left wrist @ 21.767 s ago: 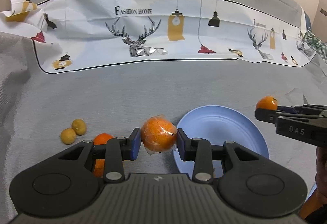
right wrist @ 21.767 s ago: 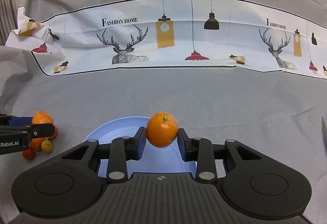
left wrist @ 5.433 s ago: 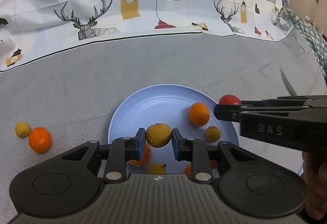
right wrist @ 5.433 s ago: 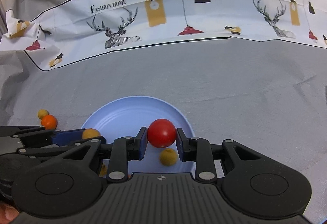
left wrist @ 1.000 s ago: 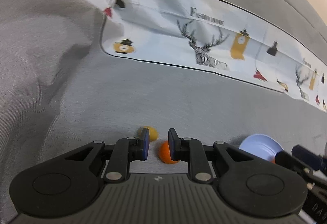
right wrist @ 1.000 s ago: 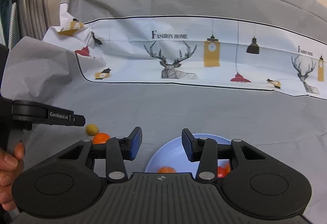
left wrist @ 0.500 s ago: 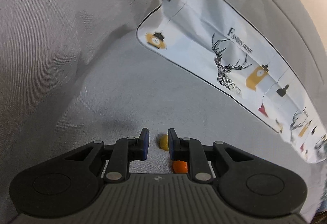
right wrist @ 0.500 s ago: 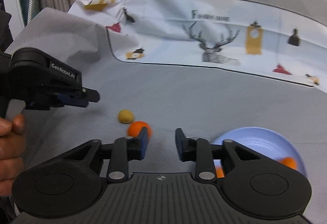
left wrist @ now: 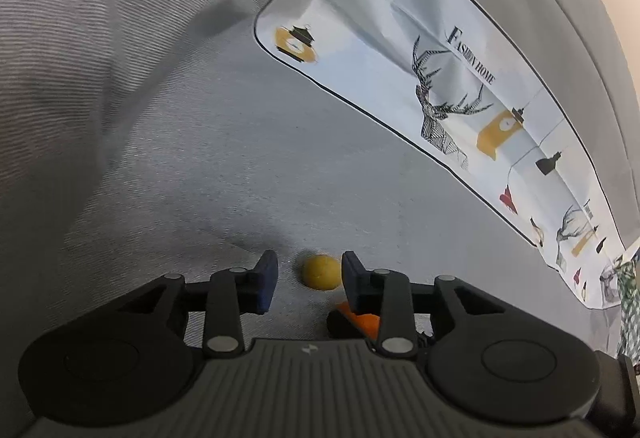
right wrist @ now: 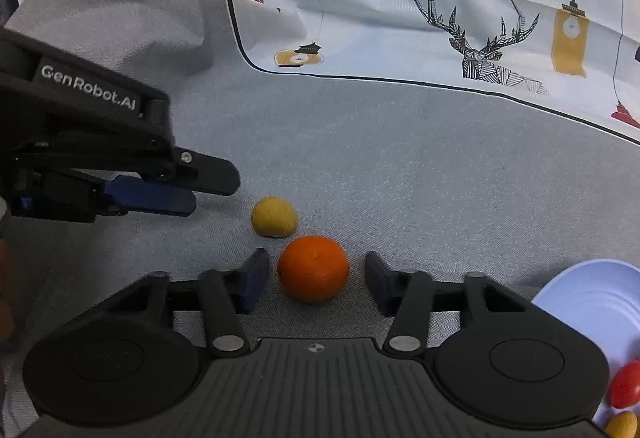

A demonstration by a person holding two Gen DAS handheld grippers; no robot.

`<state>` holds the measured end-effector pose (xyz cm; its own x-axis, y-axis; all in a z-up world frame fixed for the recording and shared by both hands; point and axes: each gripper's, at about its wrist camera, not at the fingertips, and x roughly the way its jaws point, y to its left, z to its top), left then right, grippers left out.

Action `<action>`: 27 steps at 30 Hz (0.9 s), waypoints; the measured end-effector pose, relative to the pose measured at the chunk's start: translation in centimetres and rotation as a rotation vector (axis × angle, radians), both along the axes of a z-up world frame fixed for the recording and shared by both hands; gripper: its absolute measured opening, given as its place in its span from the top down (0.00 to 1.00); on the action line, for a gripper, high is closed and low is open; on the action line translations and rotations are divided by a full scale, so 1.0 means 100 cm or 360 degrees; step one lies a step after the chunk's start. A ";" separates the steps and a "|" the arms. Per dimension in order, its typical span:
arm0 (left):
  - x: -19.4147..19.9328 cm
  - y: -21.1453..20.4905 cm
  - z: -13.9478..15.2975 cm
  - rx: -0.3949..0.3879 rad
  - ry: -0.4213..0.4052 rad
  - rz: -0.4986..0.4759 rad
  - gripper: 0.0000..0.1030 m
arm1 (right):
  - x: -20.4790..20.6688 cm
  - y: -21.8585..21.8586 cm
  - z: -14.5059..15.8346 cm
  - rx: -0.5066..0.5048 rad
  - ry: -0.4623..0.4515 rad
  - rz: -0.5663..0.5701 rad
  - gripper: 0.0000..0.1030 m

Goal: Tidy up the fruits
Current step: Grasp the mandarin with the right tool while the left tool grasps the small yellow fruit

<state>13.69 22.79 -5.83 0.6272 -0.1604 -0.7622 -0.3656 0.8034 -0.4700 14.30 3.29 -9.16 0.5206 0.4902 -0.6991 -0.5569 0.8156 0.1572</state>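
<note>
Left wrist view, left tool (left wrist: pixel 306 280): jaws opening, nothing pressed; small yellow fruit (left wrist: pixel 321 272) on the grey cloth (left wrist: pixel 240 166) between the tips, nearer the right-hand pad, apart from the left-hand one.
Left wrist view, neighbour: sliver of the orange (left wrist: pixel 362 320) at 5 o'clock of the yellow fruit, half hidden behind the finger.
Right wrist view, right tool (right wrist: pixel 312 284): jaws closing, pads not yet touching; orange (right wrist: pixel 313 268) centred between them on the cloth.
Right wrist view, surroundings: yellow fruit (right wrist: pixel 274 216) at 11 o'clock of the orange, just beside it; left tool (right wrist: pixel 176 190) at 9 o'clock of that fruit; blue plate (right wrist: pixel 588 298) at 3 o'clock, red fruit (right wrist: pixel 626 384) and a tan one (right wrist: pixel 622 426) at its near edge.
Step in hand: paired pick-up of what look like the last two loose fruits.
Next move: probably settle each tool lower, close on its own fruit without nudging the neighbour, then carry to the plate.
Against a second ago: left jaws then nearly shut and aimed between both fruits, now wider and around the yellow one; right tool then over the plate, now at the orange.
</note>
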 end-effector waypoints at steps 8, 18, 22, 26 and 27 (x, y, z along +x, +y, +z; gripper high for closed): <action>0.018 -0.022 -0.008 0.0075 0.0024 -0.0102 0.63 | -0.005 -0.026 0.013 0.0038 -0.0039 -0.0015 0.62; 0.026 -0.045 -0.013 0.0272 0.0073 -0.0182 0.63 | -0.018 -0.041 0.020 0.0043 -0.0056 0.0016 0.62; 0.028 -0.049 -0.017 0.0300 0.0095 -0.0194 0.64 | -0.022 -0.041 0.023 0.0048 -0.0064 0.0019 0.62; 0.026 -0.056 -0.013 0.0415 0.0066 -0.0208 0.71 | -0.028 -0.041 0.027 0.0035 -0.0085 0.0028 0.62; 0.024 -0.058 -0.011 0.0450 0.0053 -0.0211 0.71 | -0.031 -0.042 0.028 0.0029 -0.0092 0.0027 0.62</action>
